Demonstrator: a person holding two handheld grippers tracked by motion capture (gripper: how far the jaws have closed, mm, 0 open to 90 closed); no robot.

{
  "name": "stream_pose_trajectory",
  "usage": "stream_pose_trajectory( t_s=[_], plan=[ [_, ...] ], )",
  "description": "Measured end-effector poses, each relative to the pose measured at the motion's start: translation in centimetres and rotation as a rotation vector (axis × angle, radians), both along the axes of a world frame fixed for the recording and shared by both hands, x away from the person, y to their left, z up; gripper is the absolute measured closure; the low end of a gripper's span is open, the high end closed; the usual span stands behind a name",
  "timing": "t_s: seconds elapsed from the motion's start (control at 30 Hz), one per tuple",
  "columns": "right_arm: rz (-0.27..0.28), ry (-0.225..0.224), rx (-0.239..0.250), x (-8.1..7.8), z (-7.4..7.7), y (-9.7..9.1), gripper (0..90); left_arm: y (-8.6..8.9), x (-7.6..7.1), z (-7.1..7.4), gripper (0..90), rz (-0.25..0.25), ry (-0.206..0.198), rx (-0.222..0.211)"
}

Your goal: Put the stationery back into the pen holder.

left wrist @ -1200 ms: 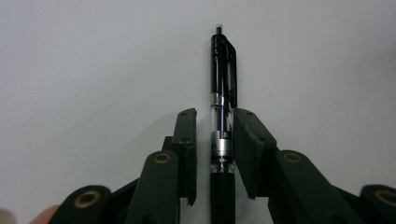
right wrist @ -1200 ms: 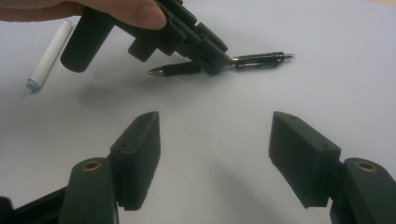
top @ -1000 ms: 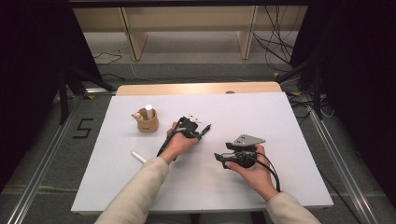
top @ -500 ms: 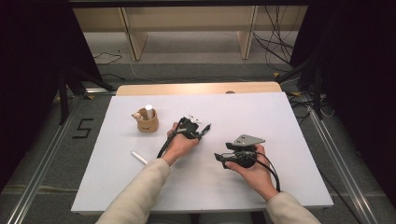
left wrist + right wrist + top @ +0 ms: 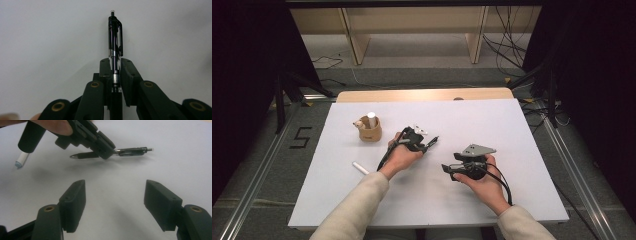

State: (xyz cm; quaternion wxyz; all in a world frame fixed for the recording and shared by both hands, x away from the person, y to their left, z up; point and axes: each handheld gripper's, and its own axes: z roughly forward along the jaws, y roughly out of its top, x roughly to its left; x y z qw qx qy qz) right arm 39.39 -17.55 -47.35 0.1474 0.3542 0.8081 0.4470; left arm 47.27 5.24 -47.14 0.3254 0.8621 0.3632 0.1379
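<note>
My left gripper (image 5: 115,62) is shut on a black click pen (image 5: 115,37), which sticks straight out past the jaws with its clip end farthest away. In the right gripper view the left gripper (image 5: 105,151) holds the pen (image 5: 132,151) about level, a little above the white tabletop, with a shadow under it. In the high view the left gripper (image 5: 428,142) is near the table's middle. My right gripper (image 5: 447,170) sits to its right and nearer the person, pointing left. The right gripper (image 5: 115,195) is open, and there is bare table between its jaws.
A small tan wooden cup (image 5: 370,131) stands at the back left with a white stick (image 5: 372,119) upright in it. Another white stick (image 5: 360,168) lies flat on the white tabletop (image 5: 512,130) left of the left forearm. Dark floor and rails surround the table.
</note>
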Motion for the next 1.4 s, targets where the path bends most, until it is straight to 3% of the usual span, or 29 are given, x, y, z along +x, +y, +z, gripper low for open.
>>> stream_pose_trajectory(
  t_s=[0.23, 0.47, 0.87, 1.13, 1.4],
  plan=[
    [0.039, -0.004, -0.034, 0.0, 0.0, -0.1, 32.7, 1.2, -1.5, 0.8, 79.8, -0.088, 0.038, 0.033],
    [0.118, -0.001, -0.086, -0.5, -0.2, 0.0, 30.8, 2.3, -3.8, 1.9, 79.8, -0.189, 0.078, 0.061],
    [0.27, -0.003, -0.124, -1.5, -0.4, 1.1, 31.1, 1.9, -7.8, 3.0, 79.7, -0.351, 0.129, 0.089],
    [0.372, -0.007, -0.158, -2.0, -0.4, 2.2, 31.1, 1.1, -8.9, 3.1, 79.7, -0.414, 0.153, 0.081],
    [0.443, 0.003, -0.182, -2.2, -0.7, 3.0, 37.0, 0.2, -9.4, 2.9, 79.7, -0.451, 0.161, 0.087]
  ],
)
